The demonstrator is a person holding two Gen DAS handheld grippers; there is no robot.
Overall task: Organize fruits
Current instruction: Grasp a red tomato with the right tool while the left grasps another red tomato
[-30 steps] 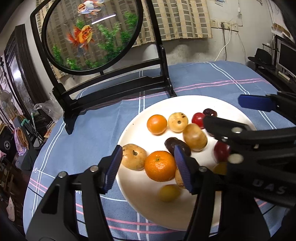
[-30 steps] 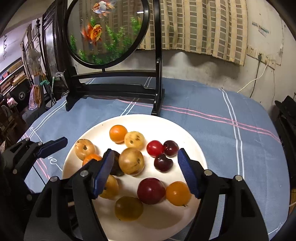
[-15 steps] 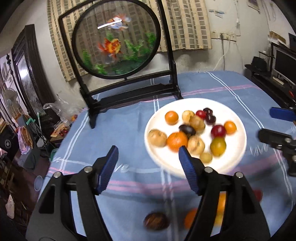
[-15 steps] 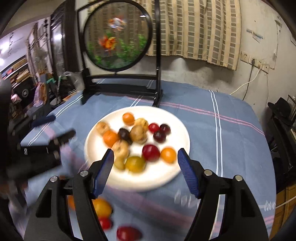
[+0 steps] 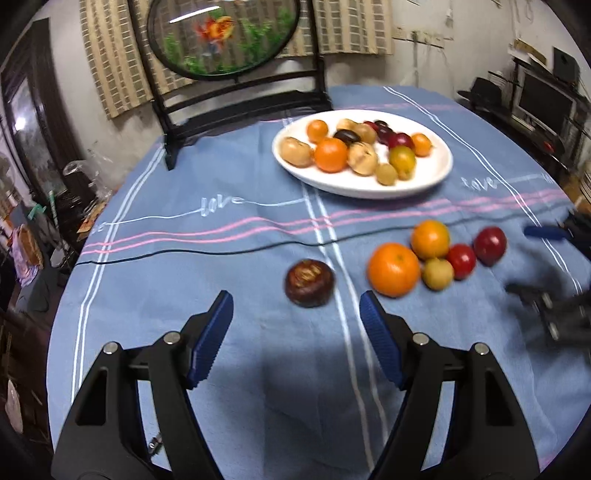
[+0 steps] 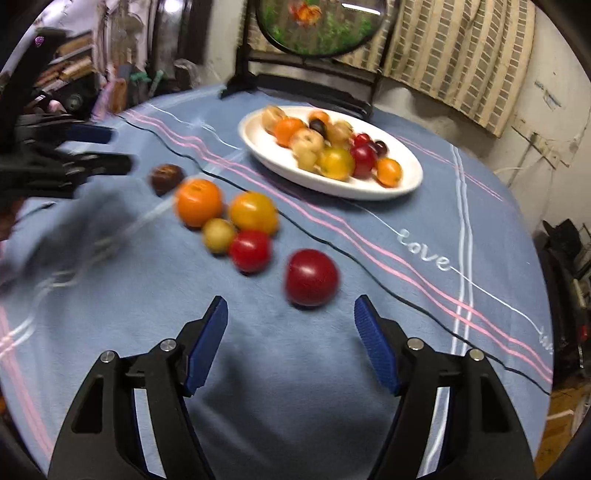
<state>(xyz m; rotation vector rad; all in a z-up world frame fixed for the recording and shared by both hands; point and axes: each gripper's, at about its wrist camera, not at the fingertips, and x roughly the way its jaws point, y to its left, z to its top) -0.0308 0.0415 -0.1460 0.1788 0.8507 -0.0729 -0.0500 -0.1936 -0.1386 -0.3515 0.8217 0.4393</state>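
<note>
A round desk [image 5: 221,229] under a blue striped cloth fills a cluttered room, with a goldfish screen [image 5: 221,33] standing at its far edge. Nearest the cameras, both hand-held grippers stand wide with nothing between their pads: the left hand-held gripper [image 5: 295,332] sits just short of a dark brown fruit [image 5: 309,283], and the right hand-held gripper [image 6: 291,334] just short of a dark red plum [image 6: 311,277]. Neither touches its fruit. Beyond them a loose cluster lies on the cloth: a large orange [image 5: 393,269], a smaller yellow-orange fruit [image 5: 430,239], a small pale yellow fruit [image 5: 437,273] and a bright red fruit [image 5: 461,261], packed close together, with the brown fruit a little apart on the left and the plum on the right. Farther back, the white plate [image 5: 424,181] already holds a dozen or so oranges, tan fruits and dark red ones. Judging by this, the task is well past halfway: most fruit sits on the plate, and six pieces remain on the cloth to be carried over, probably starting with the two each hand-held gripper faces
</note>
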